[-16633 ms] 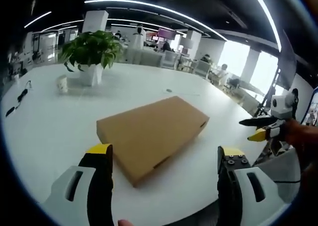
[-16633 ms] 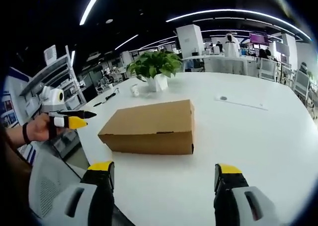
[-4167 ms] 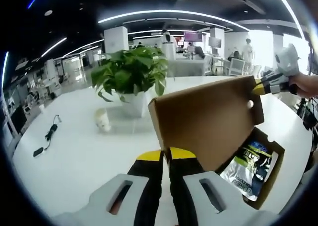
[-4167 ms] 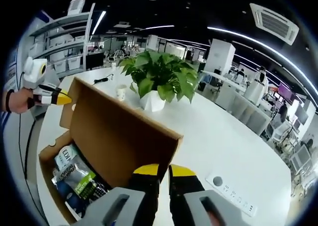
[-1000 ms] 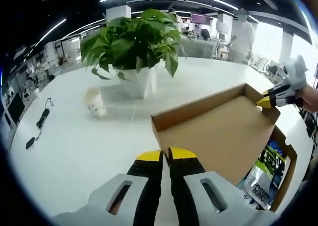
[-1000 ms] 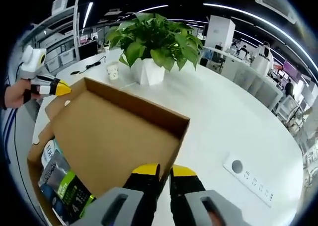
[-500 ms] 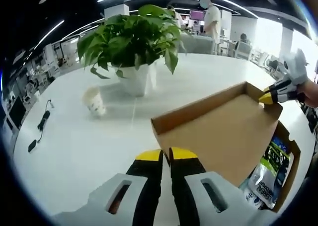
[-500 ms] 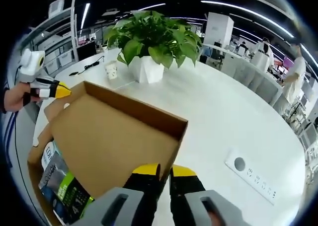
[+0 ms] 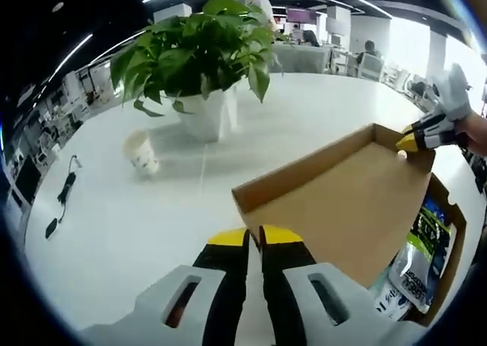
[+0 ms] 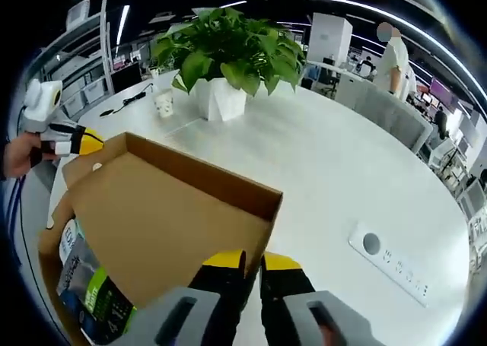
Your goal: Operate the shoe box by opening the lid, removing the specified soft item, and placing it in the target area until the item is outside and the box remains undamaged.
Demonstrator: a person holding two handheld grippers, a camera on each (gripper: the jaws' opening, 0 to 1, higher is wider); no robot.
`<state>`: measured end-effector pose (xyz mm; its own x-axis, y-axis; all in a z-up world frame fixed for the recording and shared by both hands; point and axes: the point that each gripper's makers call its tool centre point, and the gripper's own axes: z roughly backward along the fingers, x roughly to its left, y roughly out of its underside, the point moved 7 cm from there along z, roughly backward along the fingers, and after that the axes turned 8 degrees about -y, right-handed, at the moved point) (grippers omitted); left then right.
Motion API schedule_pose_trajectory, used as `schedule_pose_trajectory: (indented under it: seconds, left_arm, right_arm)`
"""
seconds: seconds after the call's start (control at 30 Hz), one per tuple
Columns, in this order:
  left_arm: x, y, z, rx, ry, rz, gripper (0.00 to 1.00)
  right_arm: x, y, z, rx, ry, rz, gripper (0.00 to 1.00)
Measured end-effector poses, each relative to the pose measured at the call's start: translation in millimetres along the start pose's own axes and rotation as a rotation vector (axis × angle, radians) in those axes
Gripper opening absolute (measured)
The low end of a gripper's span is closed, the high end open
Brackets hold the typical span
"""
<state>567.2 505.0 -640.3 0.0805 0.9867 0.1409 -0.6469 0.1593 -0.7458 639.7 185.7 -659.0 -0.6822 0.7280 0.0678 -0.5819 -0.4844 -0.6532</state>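
On the white table (image 9: 114, 232), both grippers are clamping the lid (image 9: 342, 209) open: left gripper (image 9: 253, 239), right gripper (image 10: 243, 264). Next: releasing, grasping the pouch (image 9: 415, 266) below.

Print on pouch (image 9: 417, 264) too blurred to read.

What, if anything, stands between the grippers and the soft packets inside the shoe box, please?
The lid does: both grippers are shut on its corners and it leans partly over the box, hiding some of the packets.
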Motion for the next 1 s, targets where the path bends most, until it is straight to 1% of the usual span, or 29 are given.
schedule_pose_trajectory:
  seconds: [0.4, 0.5, 0.87, 1.0]
  left_arm:
    - [-1.1, 3.5, -6.4, 0.036, 0.005, -0.004, 0.04]
    - [-3.0, 4.3, -8.0, 0.040, 0.001, -0.036, 0.04]
    - [-4.7, 9.4, -12.0, 0.077, 0.015, -0.048, 0.04]
    - [-6.3, 10.4, -13.5, 0.088, 0.024, -0.068, 0.04]
  right_arm:
    - [-0.8, 2.6, -3.6, 0.021, -0.006, -0.022, 0.03]
    - [-0.8, 3.2, -4.8, 0.026, -0.003, -0.022, 0.03]
    - [1.1, 7.4, -9.7, 0.053, -0.014, -0.021, 0.06]
    - [1.7, 9.6, -11.8, 0.061, -0.020, -0.027, 0.08]
